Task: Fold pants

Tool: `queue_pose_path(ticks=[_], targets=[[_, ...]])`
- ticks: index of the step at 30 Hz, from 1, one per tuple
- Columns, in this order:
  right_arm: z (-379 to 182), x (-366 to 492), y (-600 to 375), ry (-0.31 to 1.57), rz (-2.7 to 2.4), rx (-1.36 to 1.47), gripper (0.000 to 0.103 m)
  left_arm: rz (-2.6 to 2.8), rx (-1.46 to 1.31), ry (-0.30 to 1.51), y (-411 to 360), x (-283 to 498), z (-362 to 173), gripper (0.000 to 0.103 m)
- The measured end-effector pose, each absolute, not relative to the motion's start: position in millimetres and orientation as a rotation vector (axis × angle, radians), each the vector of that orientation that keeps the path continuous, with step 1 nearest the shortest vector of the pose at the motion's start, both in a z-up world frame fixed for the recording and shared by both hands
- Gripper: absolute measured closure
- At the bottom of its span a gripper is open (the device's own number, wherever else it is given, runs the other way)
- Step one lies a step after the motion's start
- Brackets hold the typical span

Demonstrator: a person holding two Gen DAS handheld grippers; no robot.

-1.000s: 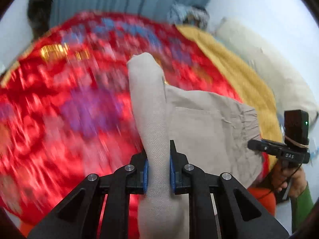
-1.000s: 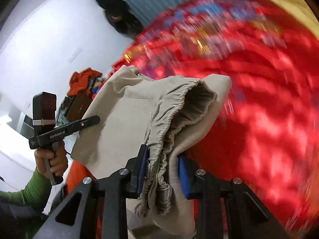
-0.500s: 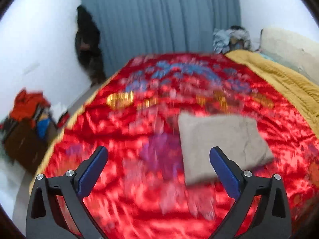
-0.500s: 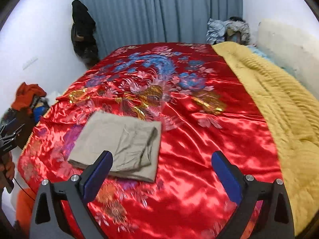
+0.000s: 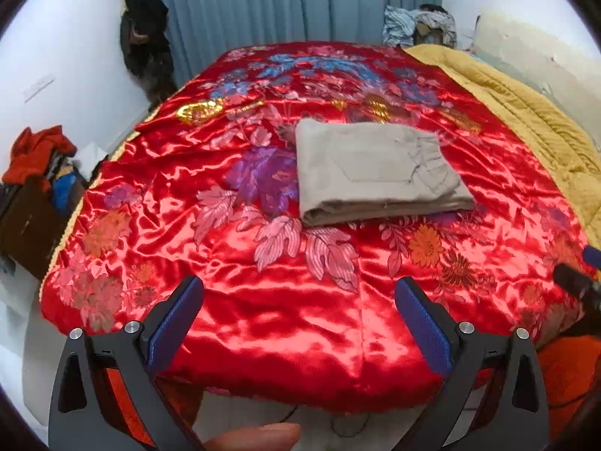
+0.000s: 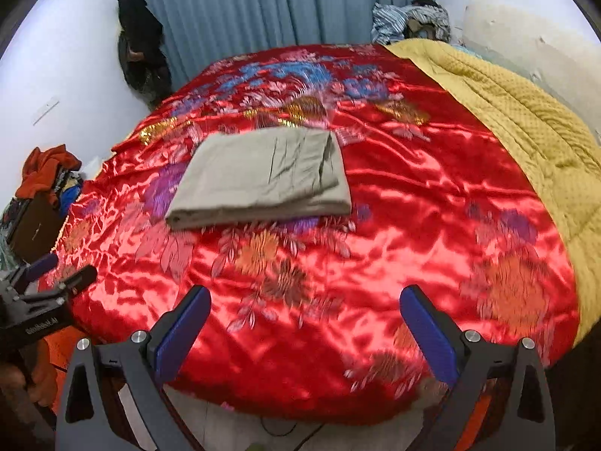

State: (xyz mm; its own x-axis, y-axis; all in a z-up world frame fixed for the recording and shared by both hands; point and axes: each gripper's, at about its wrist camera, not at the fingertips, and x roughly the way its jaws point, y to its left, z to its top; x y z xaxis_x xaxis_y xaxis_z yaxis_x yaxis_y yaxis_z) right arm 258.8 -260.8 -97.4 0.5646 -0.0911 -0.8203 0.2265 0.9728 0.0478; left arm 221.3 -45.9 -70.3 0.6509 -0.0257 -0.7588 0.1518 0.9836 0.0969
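Observation:
The beige pants (image 5: 375,173) lie folded into a flat rectangle on the red satin bedspread (image 5: 285,323); the right wrist view has the same pants (image 6: 263,176) left of centre. My left gripper (image 5: 298,308) hangs open over the bed's near edge, well short of the pants, nothing between its blue pads. My right gripper (image 6: 306,317) is open too, pulled back to the near edge, empty. The left gripper's body (image 6: 41,300) shows at the lower left of the right wrist view, and a bit of the right gripper (image 5: 578,282) at the right edge of the left wrist view.
A mustard yellow quilt (image 6: 526,131) covers the bed's right side. Blue-grey curtains (image 5: 285,0) hang behind the bed. A dark garment (image 5: 144,34) hangs at the back left. A brown box with red clothes (image 5: 33,173) stands on the floor left of the bed.
Both grippers let go of the pants and opened wide. They drew back to the bed's near edge, leaving the pants lying folded on the bedspread.

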Motion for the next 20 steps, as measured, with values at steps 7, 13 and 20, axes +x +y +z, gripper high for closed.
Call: queue_pose_path(ticks=[7, 13, 20], targets=[[-81.8, 257.4, -242.6, 0.927, -0.209, 0.057, 0.003, -0.108, 0.152, 0.856, -46.7, 220.7, -68.2, 0.001], [-81.2, 255.7, -239.9, 0.927, -0.207, 0.047, 0.003, -0.114, 0.114, 0.873, -44.3, 221.5, -67.7, 0.001], [-76.1, 253.7, -238.6, 0.91, -0.2, 0.055, 0.003, -0.126, 0.118, 0.847, -45.6, 212.2, -59.8, 0.001]])
